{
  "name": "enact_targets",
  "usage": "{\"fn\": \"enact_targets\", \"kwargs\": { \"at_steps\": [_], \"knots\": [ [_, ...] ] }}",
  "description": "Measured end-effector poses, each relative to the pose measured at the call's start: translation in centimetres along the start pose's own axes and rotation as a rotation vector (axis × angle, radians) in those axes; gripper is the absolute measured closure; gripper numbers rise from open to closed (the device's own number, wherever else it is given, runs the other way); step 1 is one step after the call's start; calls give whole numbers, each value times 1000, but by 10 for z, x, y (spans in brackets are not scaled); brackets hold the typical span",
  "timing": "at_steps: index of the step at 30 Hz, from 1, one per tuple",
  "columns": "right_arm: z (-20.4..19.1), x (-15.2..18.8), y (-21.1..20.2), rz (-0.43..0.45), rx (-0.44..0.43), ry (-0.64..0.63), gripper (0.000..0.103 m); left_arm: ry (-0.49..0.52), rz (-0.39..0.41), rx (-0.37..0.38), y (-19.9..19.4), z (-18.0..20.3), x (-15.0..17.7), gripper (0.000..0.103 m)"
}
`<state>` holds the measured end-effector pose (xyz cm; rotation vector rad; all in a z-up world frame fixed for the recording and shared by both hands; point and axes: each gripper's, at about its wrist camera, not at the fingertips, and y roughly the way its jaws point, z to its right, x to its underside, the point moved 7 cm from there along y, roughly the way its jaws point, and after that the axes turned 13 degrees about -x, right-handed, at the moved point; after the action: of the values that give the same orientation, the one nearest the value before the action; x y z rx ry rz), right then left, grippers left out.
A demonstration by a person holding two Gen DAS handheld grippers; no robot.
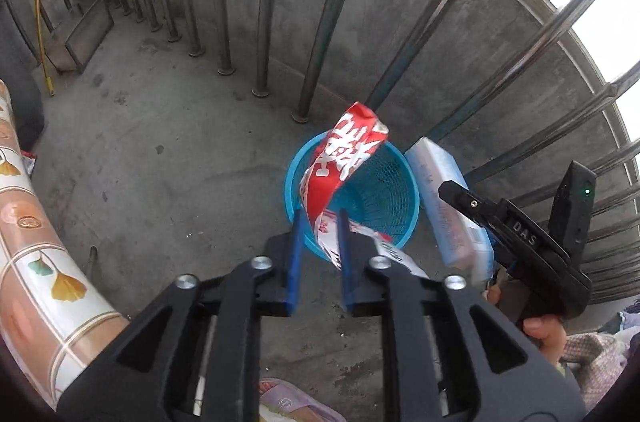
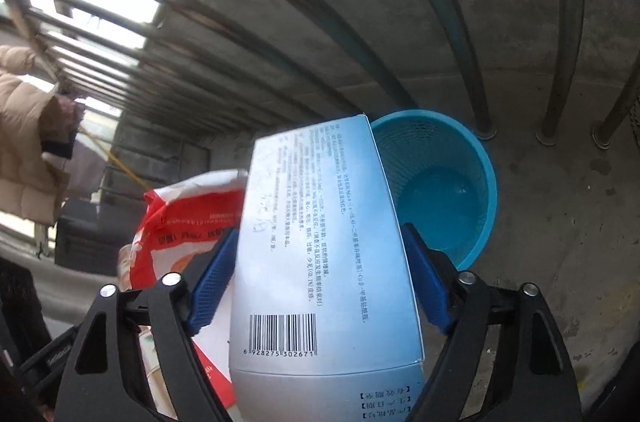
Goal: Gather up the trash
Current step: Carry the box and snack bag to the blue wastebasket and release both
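- The floor (image 1: 160, 150) is bare grey concrete, and the bin stands on it.
- The wall (image 1: 420, 22) rises behind the bin, also grey concrete.
- The bars (image 1: 332, 6), steel and close-set, run along the wall just behind the bin, their feet fixed into the floor.
- The cloth (image 1: 44, 254), patterned with tiles and yellow leaves, hangs well to the left of the bin.
- The bin (image 1: 384, 198) is a blue mesh basket, upright, near the foot of the bars; in the right wrist view its inside (image 2: 440, 190) shows only a blue bottom.
- The box (image 2: 320, 242) is pale blue and white card with printed text and a barcode; it is held above the floor just right of the bin, its far end near the rim.
- The wrapper (image 1: 340, 158) is a crumpled red and white packet, held up over the near rim of the bin.
- The right gripper (image 2: 320, 286) is clamped on the box, one blue pad on each long side.
- The left gripper (image 1: 318, 222) is closed on the wrapper's lower end, the rest standing up above the pads over the bin.
- A yellow rod (image 1: 40, 22) leans far left of the bin.
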<state>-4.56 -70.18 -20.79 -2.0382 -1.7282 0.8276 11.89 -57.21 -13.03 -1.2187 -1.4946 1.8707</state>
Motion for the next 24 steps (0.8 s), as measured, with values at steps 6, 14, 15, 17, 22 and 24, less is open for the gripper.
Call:
{"fn": "enact_targets", "kwargs": {
  "at_steps": [6, 14, 15, 17, 22, 24],
  "knots": [
    [67, 5, 13, -3, 48, 76, 15, -66, -13, -4, 12, -13, 6, 60],
    [32, 19, -24, 42, 135, -120, 15, -9, 137, -51, -59, -37, 20, 41],
    [22, 20, -30, 52, 153, -162, 15, -3, 165, -49, -73, -41, 24, 37],
    [0, 22, -45, 83, 189, -253, 11, -3, 206, -35, -99, -53, 33, 30],
    [-70, 47, -83, 174, 251, -529, 6, -80, 263, 27, -164, -95, 66, 19],
    [-101, 61, -90, 208, 284, -644, 6, -114, 274, 28, -192, -117, 84, 19]
  ]
}}
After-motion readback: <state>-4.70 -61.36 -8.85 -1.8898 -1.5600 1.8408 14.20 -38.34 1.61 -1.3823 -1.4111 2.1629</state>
